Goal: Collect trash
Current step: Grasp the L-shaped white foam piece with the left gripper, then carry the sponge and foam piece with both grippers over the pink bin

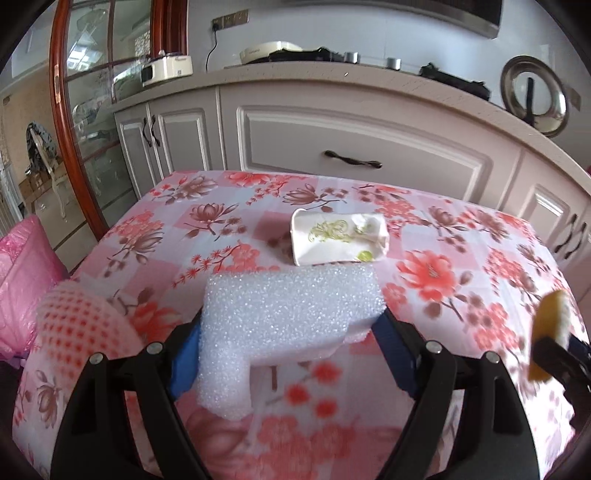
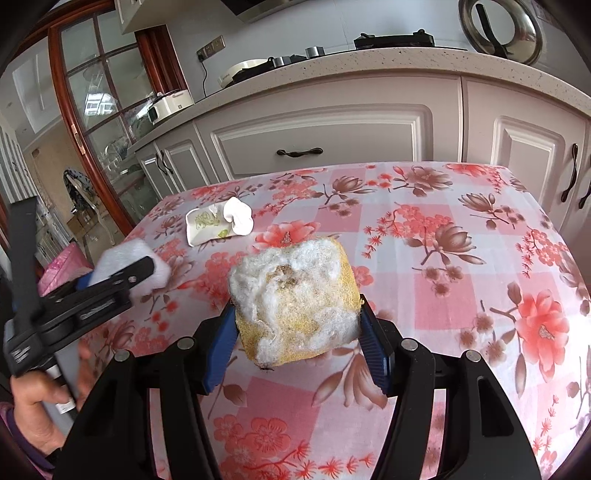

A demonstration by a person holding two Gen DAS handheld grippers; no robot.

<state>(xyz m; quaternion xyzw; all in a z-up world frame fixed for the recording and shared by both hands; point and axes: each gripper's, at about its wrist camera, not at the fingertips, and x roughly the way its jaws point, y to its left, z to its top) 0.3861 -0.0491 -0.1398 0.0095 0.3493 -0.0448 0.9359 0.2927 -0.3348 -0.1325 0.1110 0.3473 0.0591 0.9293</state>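
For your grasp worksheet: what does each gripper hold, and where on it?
The left gripper holds a white foam block by its side faces. The right gripper holds a worn yellow sponge by its two side edges.

Kitchen, daylit. Table [image 2: 461, 236] under pink floral checked cloth. Behind it, white panelled cabinets [image 1: 354, 147] with dark curved handles, pale speckled countertop [image 2: 369, 64] above. On countertop: white appliance [image 1: 168, 68], gas hob [image 2: 393, 40], steel-rimmed glass lid [image 1: 533, 96] leaning on wall. Wall socket [image 1: 231, 19] with black cord. Left: red-wood-framed glass door [image 1: 88, 110].
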